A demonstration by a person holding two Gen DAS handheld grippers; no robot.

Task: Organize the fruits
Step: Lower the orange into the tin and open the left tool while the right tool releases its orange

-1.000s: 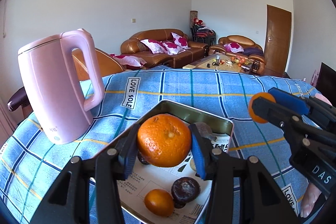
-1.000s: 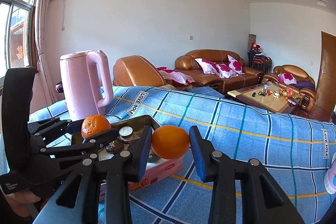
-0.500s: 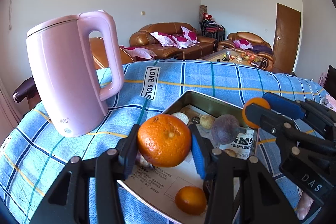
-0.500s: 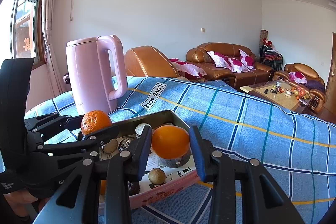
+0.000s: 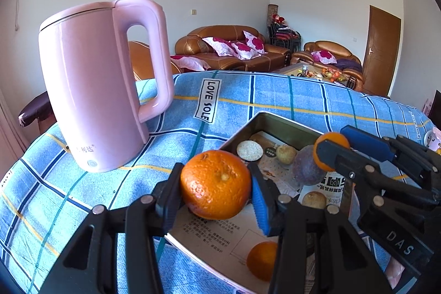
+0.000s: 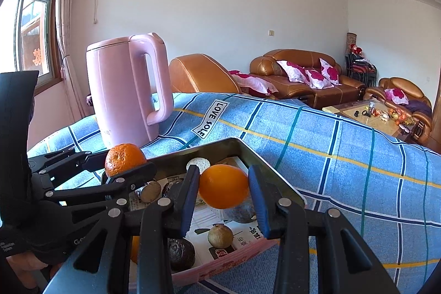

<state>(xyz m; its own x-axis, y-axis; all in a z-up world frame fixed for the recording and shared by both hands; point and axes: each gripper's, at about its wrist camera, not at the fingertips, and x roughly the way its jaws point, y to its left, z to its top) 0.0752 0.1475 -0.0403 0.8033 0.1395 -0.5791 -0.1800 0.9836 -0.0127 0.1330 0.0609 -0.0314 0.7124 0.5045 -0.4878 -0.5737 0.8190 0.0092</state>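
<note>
My left gripper [image 5: 216, 192] is shut on a dimpled tangerine [image 5: 215, 184], held over the near left corner of a metal tray [image 5: 264, 119] lined with printed paper. My right gripper [image 6: 223, 190] is shut on a smooth orange [image 6: 223, 186] above the same tray [image 6: 234, 143]. In the left wrist view that right gripper [image 5: 335, 146] and its orange [image 5: 332, 141] come in from the right. In the right wrist view the left gripper [image 6: 125, 164] with its tangerine [image 6: 124, 159] shows at the left. Inside the tray lie a small orange [image 5: 261, 259], a dark purple fruit [image 5: 306, 168], brownish fruits and a pale round.
A tall pink kettle [image 5: 102, 84] stands on the blue checked cloth [image 5: 275, 95] left of the tray, close to my left gripper. Brown leather sofas [image 6: 300, 76] and a low table fill the room beyond. A hand [image 6: 24, 266] holds the left gripper.
Both grippers moved forward and down over the tray with their fruit still gripped. The kettle looms larger and nearer on the left, and more of the tray's contents show.
</note>
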